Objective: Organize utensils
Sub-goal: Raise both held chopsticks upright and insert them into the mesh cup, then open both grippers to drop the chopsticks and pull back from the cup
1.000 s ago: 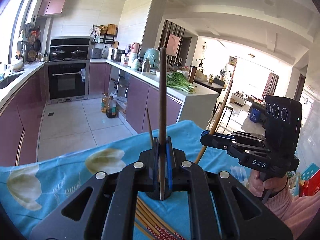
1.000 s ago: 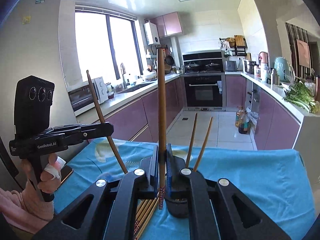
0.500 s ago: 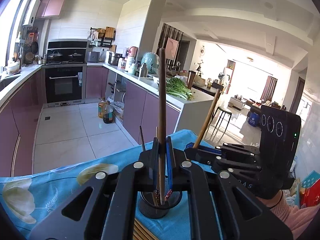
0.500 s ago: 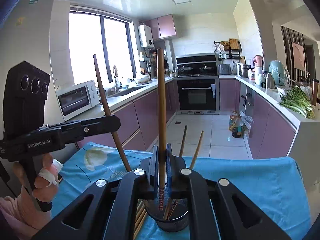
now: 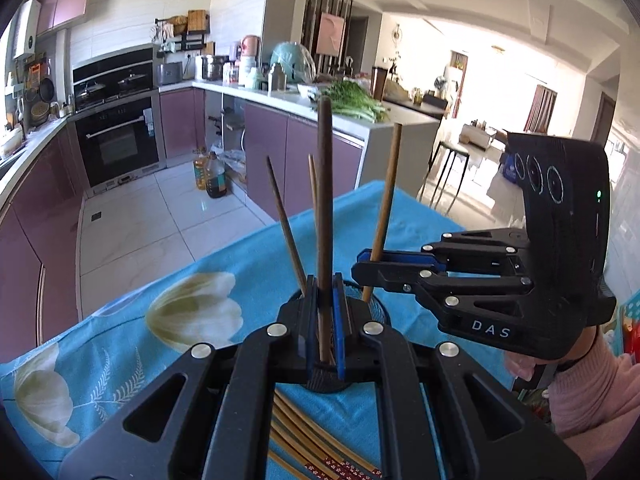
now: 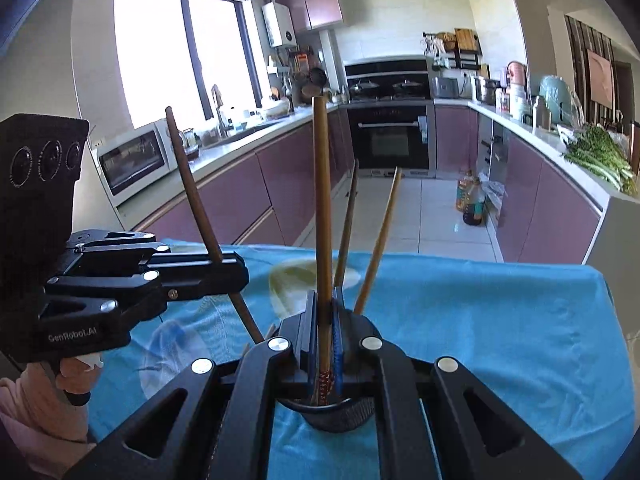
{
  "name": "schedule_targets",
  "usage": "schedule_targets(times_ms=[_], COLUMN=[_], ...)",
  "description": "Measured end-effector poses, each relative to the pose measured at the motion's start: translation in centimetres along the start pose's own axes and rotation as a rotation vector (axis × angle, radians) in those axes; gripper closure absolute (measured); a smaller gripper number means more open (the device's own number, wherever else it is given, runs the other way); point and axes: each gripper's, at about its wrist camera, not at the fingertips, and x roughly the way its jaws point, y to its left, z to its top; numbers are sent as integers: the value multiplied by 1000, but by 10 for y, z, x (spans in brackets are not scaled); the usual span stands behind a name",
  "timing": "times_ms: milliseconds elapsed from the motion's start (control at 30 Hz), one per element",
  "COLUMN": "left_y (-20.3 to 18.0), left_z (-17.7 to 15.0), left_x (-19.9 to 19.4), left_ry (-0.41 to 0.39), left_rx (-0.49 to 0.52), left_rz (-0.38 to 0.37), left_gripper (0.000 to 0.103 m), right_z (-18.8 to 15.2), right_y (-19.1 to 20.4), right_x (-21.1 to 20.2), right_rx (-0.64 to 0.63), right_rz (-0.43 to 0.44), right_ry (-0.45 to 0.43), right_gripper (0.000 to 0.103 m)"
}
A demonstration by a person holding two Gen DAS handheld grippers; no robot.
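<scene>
Wooden chopsticks are partly sorted: two already stand in the black mesh holder [image 6: 340, 416] on the blue-clothed tabletop [image 6: 500, 320]; left gripper [image 5: 325, 312] and right gripper [image 6: 325, 320] each have fingers clenched on one chopstick, both poised over the holder; a loose pile [image 5: 316, 440] remains beside it, so most sorting is judged outstanding.

Ahead of me a built-in oven [image 6: 390, 136] sat among purple cabinets [image 6: 236, 196]. A microwave [image 6: 134, 160] stood by the window [image 6: 180, 52], green vegetables [image 5: 354, 104] lay heaped on the white worktop, and oil bottles [image 5: 211, 174] waited on the tiled floor [image 5: 132, 220].
</scene>
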Motion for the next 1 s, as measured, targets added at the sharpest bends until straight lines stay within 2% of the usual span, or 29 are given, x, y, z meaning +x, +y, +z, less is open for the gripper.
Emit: schedule_targets(times_ms=[100,267,367,433,467,533,800,1000], left_y=[4,20,25,28,29,30,38,42], left_z=[-2,1,3,4,3,2,-13,-34], left_x=[16,32,37,40,40,40,18,-7], left_ry=[41,62,60,59,52,48,-4,-46], left_rx=[-7,-43,-61,-74,-79,-82,-116,-123], left_rz=[8,17,29,28,32,36,69,101], left_gripper=[95,95,91,82,80,80,73,65], right_z=[0,2,3,4,4,5,3,-5], right_y=[-6,-11,-14,-18,-19,-18,-16,-8], right_x=[10,20,24,25,26,28,26,6], right_rx=[21,46,59,66,71,69,65,41], right_rz=[-3,-17,-27,-32,-34,-35,-75,-100], right_ry=[26,35,29,25,21,16,-15,-59], right_gripper=[97,95,95,93,89,88,86,81])
